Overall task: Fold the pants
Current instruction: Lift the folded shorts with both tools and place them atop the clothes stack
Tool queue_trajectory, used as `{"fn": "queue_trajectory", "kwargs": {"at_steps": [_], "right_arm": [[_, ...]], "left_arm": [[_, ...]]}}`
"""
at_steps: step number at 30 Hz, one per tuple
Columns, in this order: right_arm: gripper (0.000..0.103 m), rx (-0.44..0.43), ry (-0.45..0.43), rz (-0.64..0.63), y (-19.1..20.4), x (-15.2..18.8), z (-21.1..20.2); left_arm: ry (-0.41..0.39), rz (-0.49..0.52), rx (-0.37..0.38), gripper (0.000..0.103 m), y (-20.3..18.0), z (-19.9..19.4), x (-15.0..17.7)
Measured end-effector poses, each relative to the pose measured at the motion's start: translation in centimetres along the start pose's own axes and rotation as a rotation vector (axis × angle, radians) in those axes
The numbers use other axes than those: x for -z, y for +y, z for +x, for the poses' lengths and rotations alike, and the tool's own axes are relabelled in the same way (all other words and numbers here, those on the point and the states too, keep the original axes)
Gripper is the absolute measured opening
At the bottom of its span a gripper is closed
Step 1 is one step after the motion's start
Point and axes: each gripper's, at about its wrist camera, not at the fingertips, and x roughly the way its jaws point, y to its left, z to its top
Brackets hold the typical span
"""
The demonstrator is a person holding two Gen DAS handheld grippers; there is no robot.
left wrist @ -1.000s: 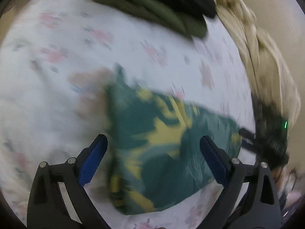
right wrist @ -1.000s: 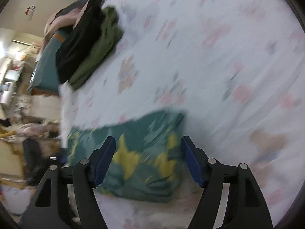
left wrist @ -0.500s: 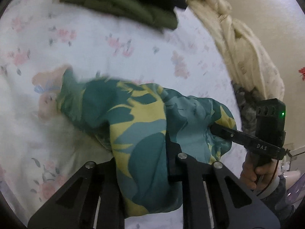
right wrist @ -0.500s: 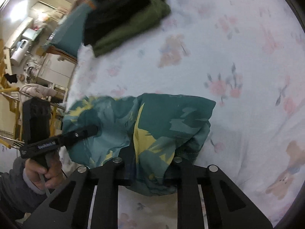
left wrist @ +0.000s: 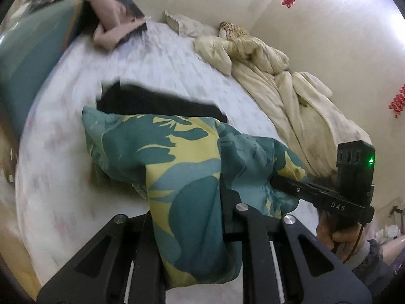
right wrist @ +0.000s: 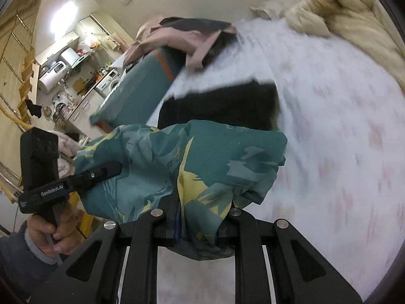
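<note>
The pants [left wrist: 177, 162] are teal with yellow leaf print and hang bunched between both grippers, lifted off the bed. My left gripper [left wrist: 187, 217] is shut on one end of them. My right gripper [right wrist: 200, 217] is shut on the other end of the pants [right wrist: 202, 162]. The right gripper shows in the left wrist view [left wrist: 329, 195] with its tip buried in the cloth. The left gripper shows in the right wrist view [right wrist: 76, 177] the same way.
The bed has a white floral sheet [left wrist: 63, 177]. Folded black clothes [left wrist: 157, 101] lie just beyond the pants. A cream duvet [left wrist: 291, 88] is heaped along the wall side. A teal cushion [right wrist: 136, 88] and pink garments [right wrist: 182, 38] sit at the far end.
Both grippers closed on the pants and lifted them off the sheet. Both views have tilted up toward the far end of the bed, and the black clothes now show behind the pants.
</note>
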Motion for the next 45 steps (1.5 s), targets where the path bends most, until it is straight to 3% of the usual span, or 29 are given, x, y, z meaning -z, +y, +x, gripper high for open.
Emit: {"fn": "queue_trajectory", "kwargs": {"at_steps": [5,10,13,14,15,16,18,21,22,23,25,28,31,33,34,37,40,43,45], "right_arm": [[0.019,0.065,0.023,-0.041,-1.1,-7.1,5.8],[0.024,0.105,0.114,-0.019,-4.5,-9.2,11.8],[0.031,0.083,0.102,0.042,-7.3,-9.5,11.4],[0.036,0.065,0.085,0.074,-8.2,-9.6,10.9],[0.046,0.065,0.075,0.102,-9.2,-9.6,10.2],[0.049,0.085,0.068,0.109,-10.1,-9.5,9.4],[0.049,0.14,0.063,0.083,-10.9,-9.3,8.2],[0.047,0.199,-0.024,0.008,-9.6,-9.3,5.8],[0.047,0.224,-0.081,-0.031,-8.3,-9.4,4.7],[0.047,0.227,-0.117,-0.048,-7.6,-9.5,4.2],[0.047,0.25,-0.202,-0.075,-5.6,-9.7,3.0],[0.045,0.225,-0.192,-0.094,-4.0,-9.9,3.9],[0.031,0.179,-0.099,-0.088,-3.8,-9.1,6.4],[0.028,0.209,-0.026,-0.076,-4.1,-8.1,8.6],[0.021,0.229,0.039,-0.053,-4.7,-7.5,10.6],[0.018,0.22,0.085,0.003,-6.1,-6.5,13.7],[0.017,0.229,0.068,0.029,-6.8,-6.4,15.2],[0.015,0.215,0.065,0.109,-8.0,-6.8,16.1],[0.015,0.228,0.097,0.118,-8.3,-6.9,16.8]], "left_arm": [[0.016,0.049,-0.069,0.014,4.4,5.1,-6.8],[0.081,0.087,-0.097,0.018,7.7,10.2,-8.3],[0.085,0.093,-0.093,0.042,9.8,10.1,-8.3],[0.061,0.089,-0.114,0.048,10.7,9.4,-8.3],[0.043,0.093,-0.138,0.049,11.3,8.8,-8.3],[0.029,0.096,-0.18,0.049,12.1,8.2,-8.2],[0.007,0.084,-0.272,0.049,13.3,7.1,-8.3],[-0.153,0.034,-0.376,0.047,14.2,3.6,-8.0],[-0.225,0.004,-0.393,0.047,13.9,2.3,-7.7],[-0.274,-0.005,-0.353,0.047,13.2,1.3,-7.4],[-0.291,0.034,-0.315,0.047,10.9,1.0,-6.8],[-0.279,0.119,-0.269,0.047,6.8,2.2,-5.4],[-0.16,0.222,-0.295,0.043,4.3,5.8,-4.1],[-0.069,0.224,-0.369,0.03,5.2,8.8,-3.6],[-0.037,0.196,-0.394,0.03,6.2,10.0,-3.6],[-0.043,0.064,-0.425,0.03,10.3,11.6,-4.9],[-0.027,0.013,-0.429,0.03,12.0,13.0,-6.1],[-0.016,0.109,-0.488,0.027,11.3,14.9,-6.6],[0.009,0.092,-0.489,0.027,11.8,15.5,-7.0]]}}
